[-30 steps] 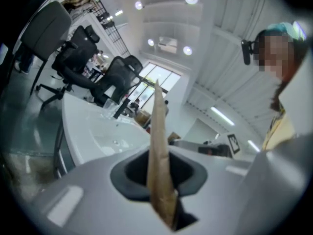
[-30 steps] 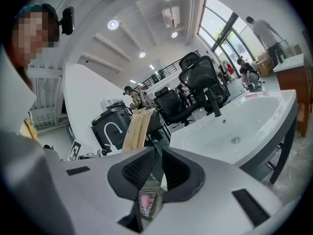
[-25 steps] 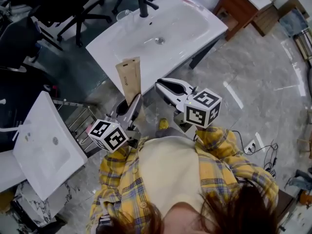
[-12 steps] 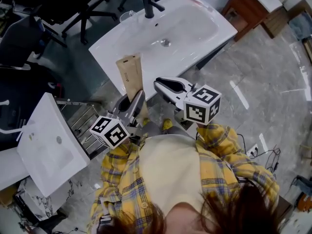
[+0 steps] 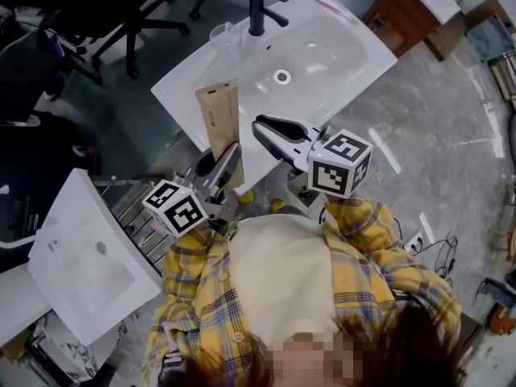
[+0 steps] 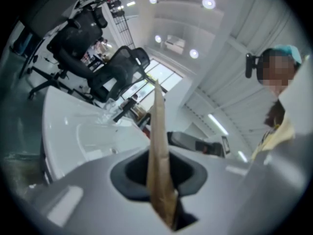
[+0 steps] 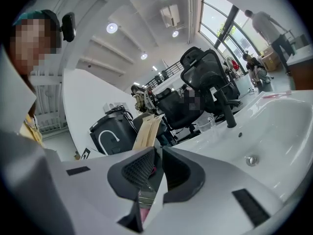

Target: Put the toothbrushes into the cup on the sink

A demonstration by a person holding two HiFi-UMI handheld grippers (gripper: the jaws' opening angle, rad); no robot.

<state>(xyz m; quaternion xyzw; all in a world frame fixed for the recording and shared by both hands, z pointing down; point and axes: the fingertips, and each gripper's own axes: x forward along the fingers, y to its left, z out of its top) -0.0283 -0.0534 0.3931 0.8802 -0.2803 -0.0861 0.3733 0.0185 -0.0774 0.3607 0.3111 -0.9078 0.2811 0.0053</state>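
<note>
A tall brown paper toothbrush package (image 5: pixel 218 119) stands upright, with my left gripper (image 5: pixel 226 161) shut on its lower end, in front of the white sink's (image 5: pixel 339 51) near edge. In the left gripper view the package (image 6: pixel 159 141) rises edge-on from the closed jaws (image 6: pixel 165 204). A clear cup (image 5: pixel 225 33) sits on the sink's back rim beside the black faucet (image 5: pixel 258 10). My right gripper (image 5: pixel 266 126) hovers over the sink's front edge, right of the package, jaws shut; I see nothing clearly held. In the right gripper view the package (image 7: pixel 145 130) and cup (image 7: pixel 207 124) lie beyond the jaws (image 7: pixel 157 163).
A drain (image 5: pixel 281 76) marks the basin's middle. A second white sink (image 5: pixel 85 256) lies at lower left beside a metal rack (image 5: pixel 133 204). Black office chairs (image 5: pixel 121 10) stand behind the sink. A wooden cabinet (image 5: pixel 399 10) is at upper right, and cables (image 5: pixel 427 244) run over the marble floor.
Both grippers have crept forward toward the sink, the left still holding the package upright. The right gripper's tip now reaches over the sink's front edge.
</note>
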